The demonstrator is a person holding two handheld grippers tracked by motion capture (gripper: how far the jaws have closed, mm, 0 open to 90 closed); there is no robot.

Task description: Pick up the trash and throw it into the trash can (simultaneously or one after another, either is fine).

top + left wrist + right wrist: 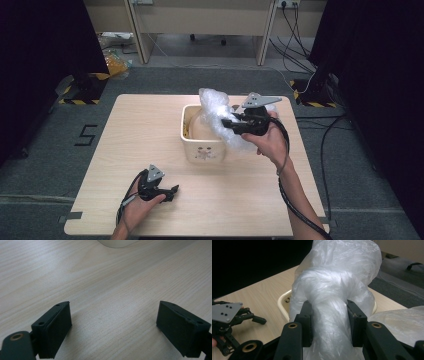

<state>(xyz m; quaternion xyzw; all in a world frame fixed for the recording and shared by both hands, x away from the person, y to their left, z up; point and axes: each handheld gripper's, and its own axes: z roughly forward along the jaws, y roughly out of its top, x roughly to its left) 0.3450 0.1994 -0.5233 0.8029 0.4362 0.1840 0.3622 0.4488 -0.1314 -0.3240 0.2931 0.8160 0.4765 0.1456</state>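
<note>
A bunched sheet of clear bubble wrap (220,114) hangs over the right rim of a cream plastic tub (200,149) at the table's middle. My right gripper (230,122) is shut on the bubble wrap (329,315), its jaws squeezing a twisted neck of it above the tub (283,305). A person's hand holds that gripper from the right. My left gripper (172,192) rests low on the wooden table near its front edge, left of the tub. Its jaws stand wide apart over bare wood, so the left gripper (113,327) is open and holds nothing.
The tub (117,243) shows at the top edge of the left gripper view. The left gripper (259,320) also appears at the left of the right gripper view. Black curtains flank the table (125,145); cables run over the grey floor on the right.
</note>
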